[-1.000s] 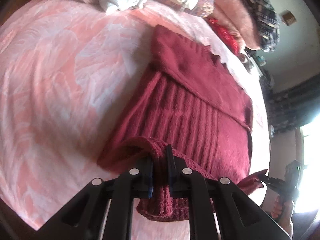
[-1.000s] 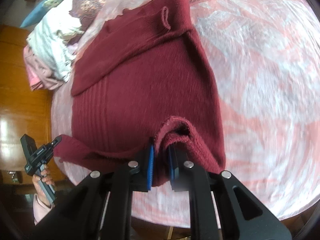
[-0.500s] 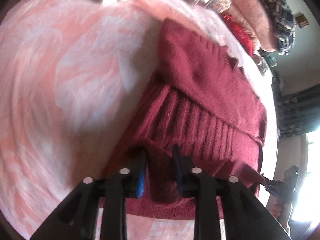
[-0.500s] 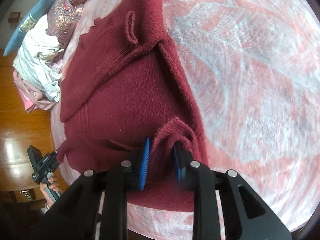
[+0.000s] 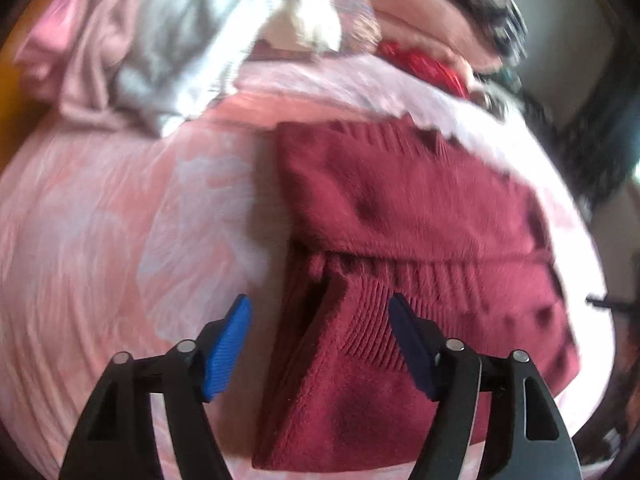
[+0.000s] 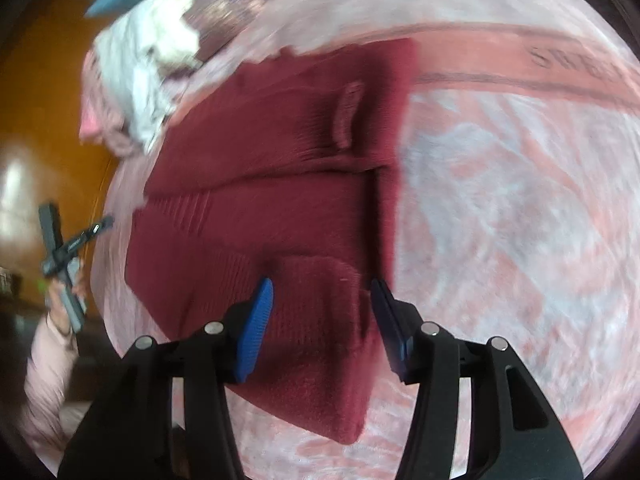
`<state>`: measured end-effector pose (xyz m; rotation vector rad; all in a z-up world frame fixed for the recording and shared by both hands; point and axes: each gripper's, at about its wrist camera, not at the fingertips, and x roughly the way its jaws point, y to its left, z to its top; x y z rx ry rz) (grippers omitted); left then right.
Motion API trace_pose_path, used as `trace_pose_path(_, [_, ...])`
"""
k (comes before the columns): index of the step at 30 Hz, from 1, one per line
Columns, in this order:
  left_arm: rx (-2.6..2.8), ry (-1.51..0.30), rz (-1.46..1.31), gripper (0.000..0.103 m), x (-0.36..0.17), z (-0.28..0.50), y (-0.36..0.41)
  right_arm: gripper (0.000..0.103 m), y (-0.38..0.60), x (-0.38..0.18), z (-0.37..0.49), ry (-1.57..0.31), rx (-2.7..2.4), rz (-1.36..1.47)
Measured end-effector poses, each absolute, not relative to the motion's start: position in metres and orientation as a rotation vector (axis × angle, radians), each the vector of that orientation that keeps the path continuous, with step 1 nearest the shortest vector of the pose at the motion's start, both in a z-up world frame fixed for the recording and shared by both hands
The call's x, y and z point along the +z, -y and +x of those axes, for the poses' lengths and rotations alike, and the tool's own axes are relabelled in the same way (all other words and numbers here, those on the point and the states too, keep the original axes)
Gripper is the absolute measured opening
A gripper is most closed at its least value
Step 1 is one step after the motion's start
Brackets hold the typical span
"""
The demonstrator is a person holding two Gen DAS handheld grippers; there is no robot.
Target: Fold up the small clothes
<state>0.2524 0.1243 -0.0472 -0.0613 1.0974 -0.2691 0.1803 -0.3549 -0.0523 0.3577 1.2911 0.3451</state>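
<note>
A dark red knitted sweater (image 5: 400, 216) lies folded on the pink patterned bedspread (image 5: 120, 240), its near hem laid over its middle. It also shows in the right wrist view (image 6: 280, 184). My left gripper (image 5: 320, 312) is open and empty, just above the sweater's near left corner. My right gripper (image 6: 322, 294) is open and empty, just above the folded hem at the sweater's near right corner. The left gripper (image 6: 76, 236) also shows small in the right wrist view, held in a hand beyond the sweater's left side.
A heap of other clothes (image 5: 192, 32), white, pink, red and plaid, lies at the far side of the bed. It shows at the top left of the right wrist view (image 6: 140, 64). An orange wooden floor (image 6: 44, 100) lies past the bed's left edge.
Both grippers carried the sweater's hem forward, laid it over the body, then opened and let go. The sweater now lies folded shorter.
</note>
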Motion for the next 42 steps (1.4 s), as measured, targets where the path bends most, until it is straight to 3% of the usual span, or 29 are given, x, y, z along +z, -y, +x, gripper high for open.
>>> trace_pose_path(15, [-0.315,-1.176,0.108,0.076,-0.101,0.26,-0.087,0.075,0.317,-0.1,0.193,-1.39,0.408,0.02])
trace_pose_path(17, [-0.317,-1.174,0.109,0.07,-0.103,0.259,-0.084,0.07,0.313,-0.101,0.19,-1.379,0.421,-0.018])
trace_pose_path(20, [-0.32,-1.167,0.13,0.055,-0.102,0.254,-0.079,0.047,0.308,-0.097,0.183,-1.355,0.46,-0.063])
trace_pose_path(21, [-0.318,-1.161,0.141,0.052,-0.101,0.253,-0.078,0.033,0.307,-0.094,0.182,-1.351,0.485,-0.048])
trace_pose_path(22, [-0.329,-1.16,0.142,0.04,-0.099,0.251,-0.076,0.021,0.308,-0.093,0.181,-1.351,0.505,-0.025])
trace_pose_path(23, [-0.353,-1.169,0.129,0.028,-0.099,0.25,-0.073,0.017,0.307,-0.092,0.18,-1.348,0.519,-0.011])
trace_pose_path(24, [-0.354,-1.169,0.127,0.026,-0.098,0.249,-0.072,0.014,0.307,-0.089,0.178,-1.337,0.54,-0.007])
trace_pose_path(28, [-0.345,-1.151,0.149,0.02,-0.098,0.246,-0.071,0.013,0.313,-0.091,0.176,-1.335,0.543,0.017])
trace_pose_path(31, [-0.339,-1.165,0.109,0.023,-0.099,0.25,-0.076,0.022,0.322,-0.097,0.179,-1.356,0.52,0.063])
trace_pose_path(35, [-0.324,-1.165,0.14,0.027,-0.102,0.251,-0.072,0.022,0.315,-0.102,0.182,-1.369,0.505,0.075])
trace_pose_path(37, [-0.327,-1.168,0.127,0.02,-0.101,0.251,-0.072,0.014,0.314,-0.099,0.181,-1.37,0.507,0.104])
trace_pose_path(40, [-0.321,-1.154,0.083,0.009,-0.094,0.249,-0.076,0.012,0.323,-0.091,0.18,-1.349,0.515,0.162])
trace_pose_path(42, [-0.319,-1.134,0.06,0.008,-0.086,0.247,-0.08,0.011,0.33,-0.08,0.178,-1.322,0.532,0.2])
